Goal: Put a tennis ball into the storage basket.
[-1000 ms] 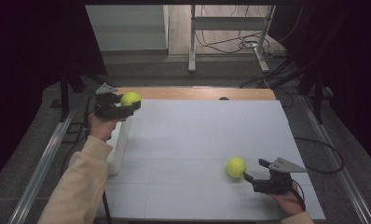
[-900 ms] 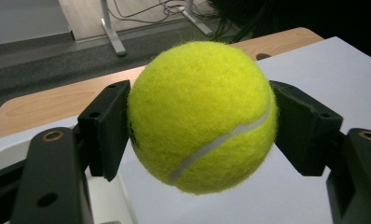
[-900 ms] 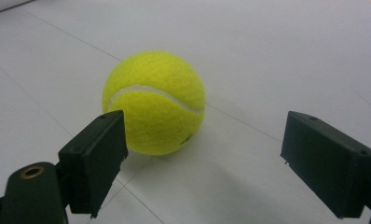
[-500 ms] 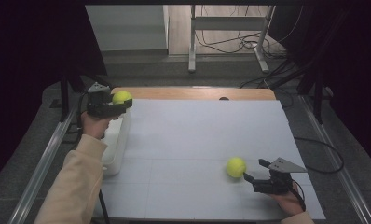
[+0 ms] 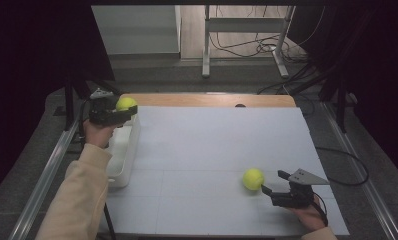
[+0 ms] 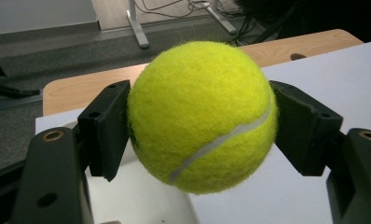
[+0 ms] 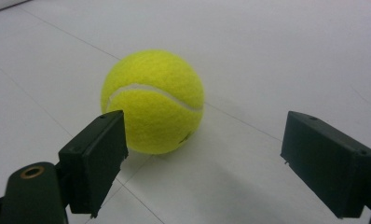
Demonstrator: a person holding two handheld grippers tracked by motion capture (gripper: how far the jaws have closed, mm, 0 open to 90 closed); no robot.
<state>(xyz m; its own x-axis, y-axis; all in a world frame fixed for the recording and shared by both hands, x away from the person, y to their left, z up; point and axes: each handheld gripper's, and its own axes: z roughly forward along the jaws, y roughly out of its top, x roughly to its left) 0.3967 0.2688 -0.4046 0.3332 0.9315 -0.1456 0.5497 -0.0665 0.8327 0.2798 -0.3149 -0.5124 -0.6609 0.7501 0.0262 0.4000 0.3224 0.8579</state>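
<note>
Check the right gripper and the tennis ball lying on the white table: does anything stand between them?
Nothing visible does. The right gripper is open, its jaws apart, and the tennis ball lies just ahead on the bare white table.

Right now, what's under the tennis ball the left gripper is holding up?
The held tennis ball hangs over the far end of a white bin beside the white table. The ball and jaws hide most of the bin's inside.

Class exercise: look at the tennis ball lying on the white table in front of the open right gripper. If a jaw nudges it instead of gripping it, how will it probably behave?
The tennis ball is round and rests free on the flat white table, so a nudge would probably roll it away. Its felt looks fuzzy, so it likely grips well. The right gripper stands open, wider than the ball.
</note>
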